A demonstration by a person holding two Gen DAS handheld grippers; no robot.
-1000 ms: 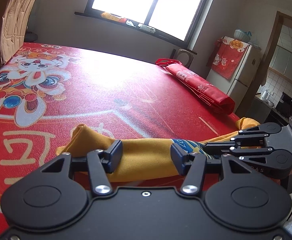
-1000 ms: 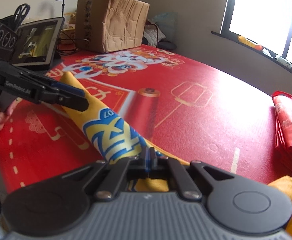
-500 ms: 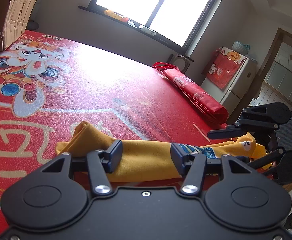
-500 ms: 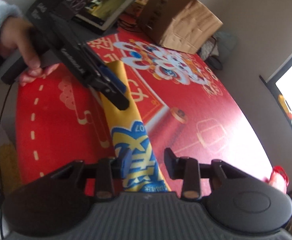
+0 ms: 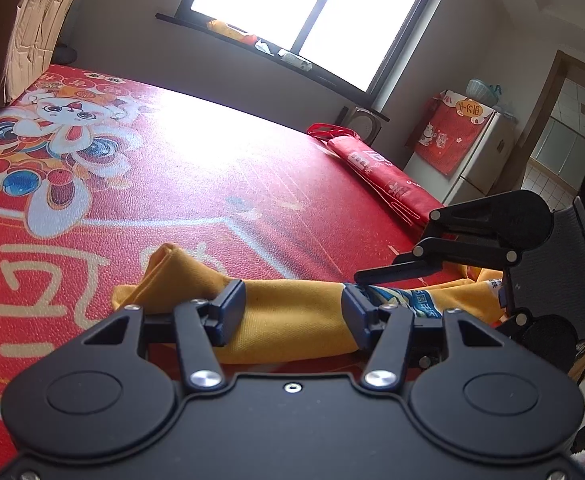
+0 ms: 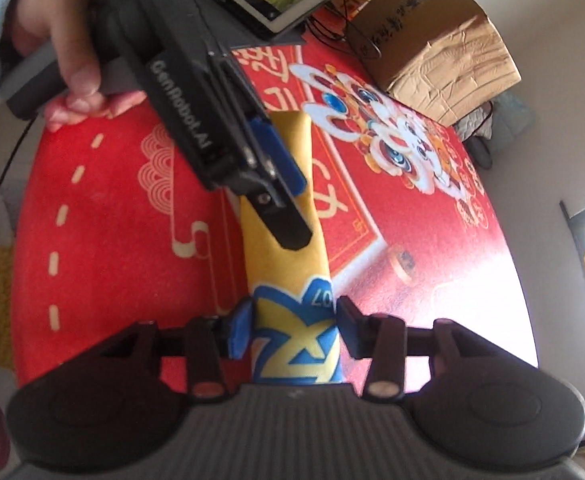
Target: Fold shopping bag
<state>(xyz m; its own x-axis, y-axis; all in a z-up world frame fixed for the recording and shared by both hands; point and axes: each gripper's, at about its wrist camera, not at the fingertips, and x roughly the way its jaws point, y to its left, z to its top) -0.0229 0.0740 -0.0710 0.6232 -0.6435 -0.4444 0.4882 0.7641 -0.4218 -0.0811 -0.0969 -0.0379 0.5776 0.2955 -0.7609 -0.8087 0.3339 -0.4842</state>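
The long yellow fabric shopping bag (image 6: 288,240), folded to a narrow strip, lies on the red printed tablecloth (image 5: 220,184) near its front edge. The right gripper (image 6: 294,326) straddles the blue-printed end, jaws opening; the left gripper (image 5: 292,312), jaws apart, straddles mid-strip crosswise.

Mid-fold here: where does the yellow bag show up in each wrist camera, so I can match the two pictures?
Left wrist view: the yellow bag lies crosswise low in the middle, just beyond the left gripper, running right toward the right gripper.
Right wrist view: it runs up the middle from the right gripper.
Shared landmark: the cartoon lion print on the red table cover.
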